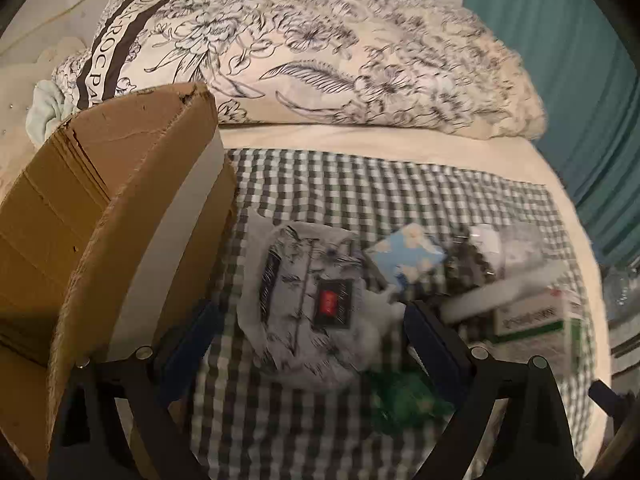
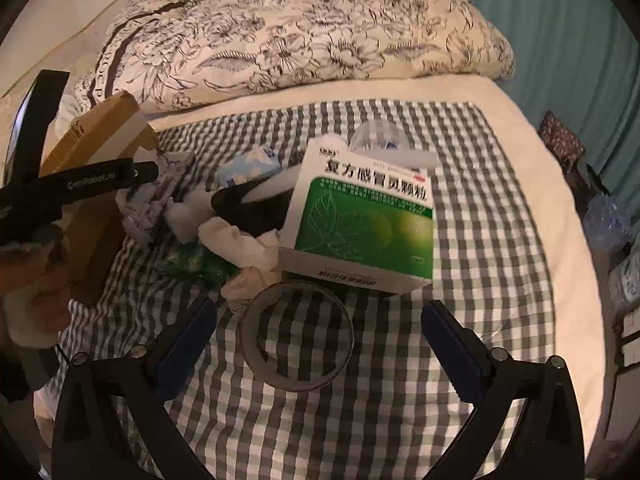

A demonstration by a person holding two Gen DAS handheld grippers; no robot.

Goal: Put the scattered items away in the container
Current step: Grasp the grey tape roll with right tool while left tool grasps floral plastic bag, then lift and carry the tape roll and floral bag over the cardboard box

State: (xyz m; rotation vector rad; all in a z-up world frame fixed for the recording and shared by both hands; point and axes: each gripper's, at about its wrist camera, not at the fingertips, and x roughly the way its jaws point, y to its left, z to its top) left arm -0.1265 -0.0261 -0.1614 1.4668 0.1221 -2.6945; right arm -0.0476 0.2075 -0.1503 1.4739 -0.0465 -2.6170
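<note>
While the cardboard box (image 1: 100, 208) is standing at the far left of the bed, its visible inside is showing only bare cardboard, so I judge the tidying is barely begun. Just right of it, a pale patterned packet (image 1: 308, 300) is lying on the checked cloth (image 2: 480, 280), and the left gripper (image 1: 312, 320) is hovering over it with jaws spread wide, holding nothing. Further right, a blue tissue pack (image 1: 408, 256), a crumpled white cloth (image 2: 244, 248) and a green wrapper (image 2: 192, 264) are lying in a heap. Next, a roll of tape (image 2: 298, 336) is resting between the wide, empty jaws of the right gripper (image 2: 320, 336), just in front of the green medicine box (image 2: 364, 220). Everything in view is still waiting to go in.
</note>
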